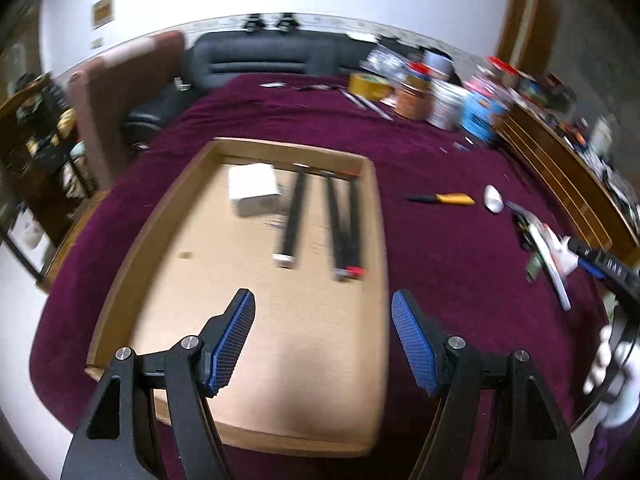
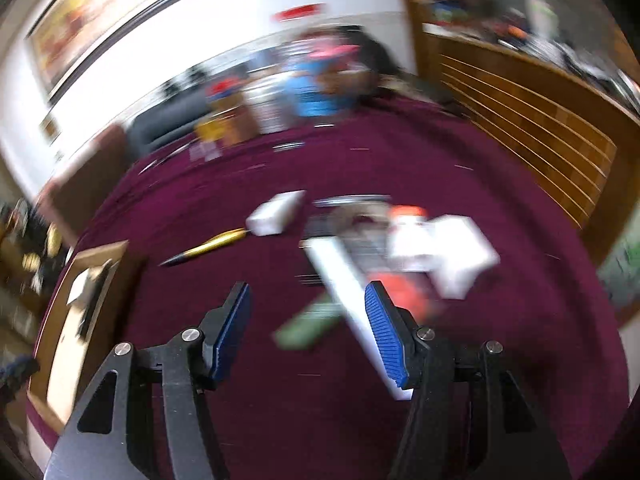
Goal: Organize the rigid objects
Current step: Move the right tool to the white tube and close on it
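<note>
A shallow cardboard tray (image 1: 160, 220) lies on the maroon cloth. It holds a white box (image 1: 253, 182), one black rod (image 1: 294, 216) and two more black rods (image 1: 346, 228). My left gripper (image 1: 322, 294) hangs open over the tray's near half with nothing between its fingers. My right gripper (image 2: 307, 286) is open above a blurred pile: a long white strip (image 2: 344, 280), a green piece (image 2: 308, 324), a white box (image 2: 452, 256) and something orange (image 2: 408, 292). A yellow and black pen (image 2: 212, 244) and a white block (image 2: 276, 212) lie beyond it.
Tape rolls and cans (image 1: 440, 100) crowd the far right of the cloth. A slatted wooden cabinet (image 1: 560, 168) runs along the right side and a black sofa (image 1: 260, 60) stands behind. A white-gloved hand (image 1: 616, 364) shows at the right edge.
</note>
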